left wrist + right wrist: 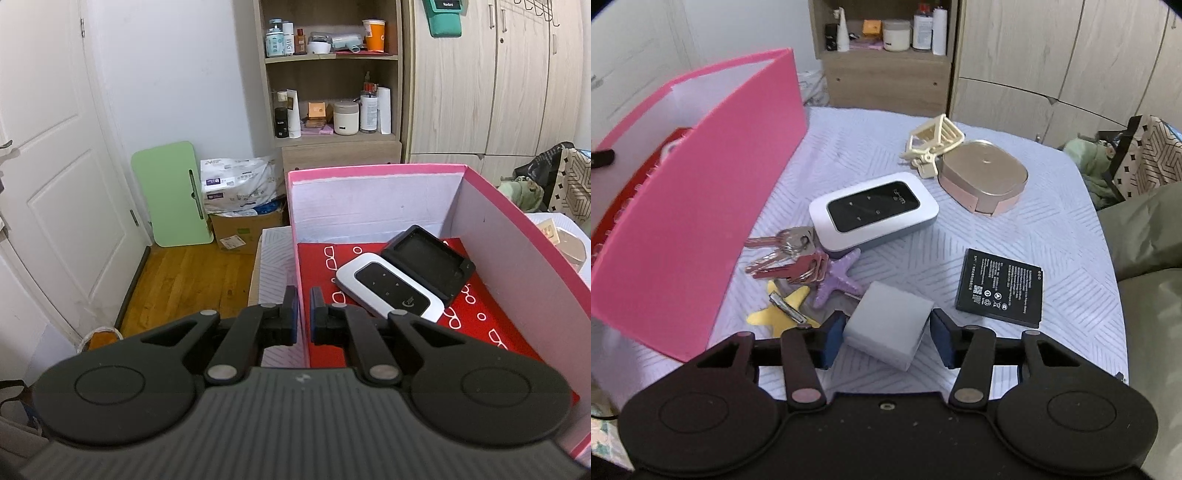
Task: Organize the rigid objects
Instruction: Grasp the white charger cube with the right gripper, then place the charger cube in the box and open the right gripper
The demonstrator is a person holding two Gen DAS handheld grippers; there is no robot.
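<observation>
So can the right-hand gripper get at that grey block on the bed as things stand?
Probably yes. The right gripper has its jaws spread on either side of the grey block, with nothing between the pads and its sides. The purple starfish and keys lie just beyond, clear of the jaws.

left wrist: close, down into pink box (524, 236) | right wrist: close over table (box shared)
</observation>
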